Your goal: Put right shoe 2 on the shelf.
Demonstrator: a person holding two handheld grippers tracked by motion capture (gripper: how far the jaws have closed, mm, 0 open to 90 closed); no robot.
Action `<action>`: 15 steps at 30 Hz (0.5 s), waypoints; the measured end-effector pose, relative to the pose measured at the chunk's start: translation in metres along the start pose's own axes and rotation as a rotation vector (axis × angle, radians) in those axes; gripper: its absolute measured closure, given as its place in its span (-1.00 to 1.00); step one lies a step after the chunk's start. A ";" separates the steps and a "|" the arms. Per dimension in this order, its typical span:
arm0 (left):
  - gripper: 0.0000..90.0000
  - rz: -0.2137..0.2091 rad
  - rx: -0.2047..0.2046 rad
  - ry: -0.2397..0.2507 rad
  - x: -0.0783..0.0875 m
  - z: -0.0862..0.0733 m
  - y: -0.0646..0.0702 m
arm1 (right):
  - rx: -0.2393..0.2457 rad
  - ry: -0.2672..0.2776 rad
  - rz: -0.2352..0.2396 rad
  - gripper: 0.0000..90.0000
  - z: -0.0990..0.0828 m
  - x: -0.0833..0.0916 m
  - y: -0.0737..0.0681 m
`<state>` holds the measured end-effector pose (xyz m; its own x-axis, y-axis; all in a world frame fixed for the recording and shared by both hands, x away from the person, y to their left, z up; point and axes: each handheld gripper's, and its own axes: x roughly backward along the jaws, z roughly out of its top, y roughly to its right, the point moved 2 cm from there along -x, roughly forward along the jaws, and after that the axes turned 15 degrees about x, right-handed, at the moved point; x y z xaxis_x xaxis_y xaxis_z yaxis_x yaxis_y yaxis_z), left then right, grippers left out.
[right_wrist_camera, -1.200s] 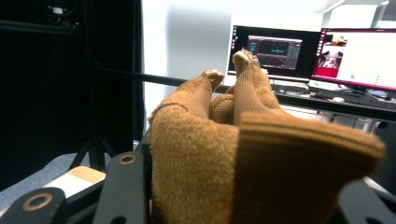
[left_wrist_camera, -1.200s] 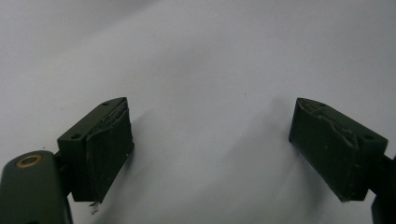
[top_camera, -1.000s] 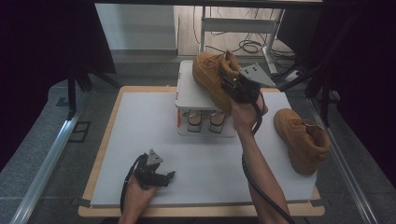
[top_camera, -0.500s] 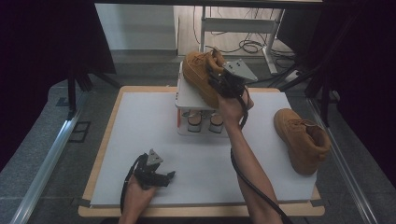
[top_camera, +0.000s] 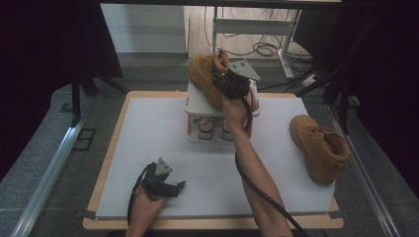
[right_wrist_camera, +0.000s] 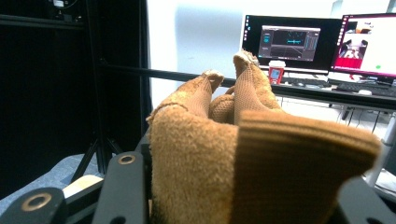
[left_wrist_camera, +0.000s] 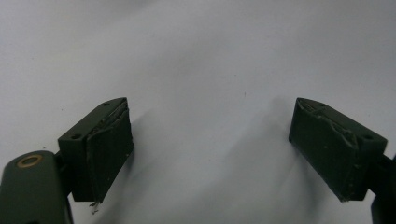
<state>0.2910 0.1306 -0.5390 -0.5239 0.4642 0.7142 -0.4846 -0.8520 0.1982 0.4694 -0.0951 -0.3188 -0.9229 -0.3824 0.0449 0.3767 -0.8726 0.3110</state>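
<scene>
A tan suede boot (top_camera: 205, 79) hangs just above the white shoe rack (top_camera: 196, 106) at the table's far middle, with my right gripper (top_camera: 223, 81) shut on its collar. In the right gripper view the boot's collar (right_wrist_camera: 243, 154) sits squeezed between the black jaws. A second tan boot (top_camera: 320, 148) lies on its side on the white mat at the right. My left gripper (top_camera: 170, 187) rests near the front edge of the mat, open. In the left gripper view its pads (left_wrist_camera: 109, 147) stand wide apart over the bare white mat (left_wrist_camera: 210, 70).
A pair of white shoes (top_camera: 213, 126) sits on the rack's lower shelf. The wooden table edge (top_camera: 106, 168) frames the mat. Metal stands and cables (top_camera: 262, 47) lie beyond the table. Monitors (right_wrist_camera: 322, 42) stand on a desk behind.
My right gripper has carried the boot leftward and slightly down over the rack's top. The left gripper has stayed in place.
</scene>
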 end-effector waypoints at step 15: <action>-0.70 0.002 -0.002 -0.001 0.000 0.000 0.000 | -0.002 -0.043 0.050 -0.39 -0.014 0.003 0.008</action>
<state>0.2909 0.1306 -0.5390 -0.5240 0.4625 0.7152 -0.4848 -0.8524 0.1960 0.4707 -0.1080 -0.3294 -0.9055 -0.4123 0.1008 0.4226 -0.8534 0.3052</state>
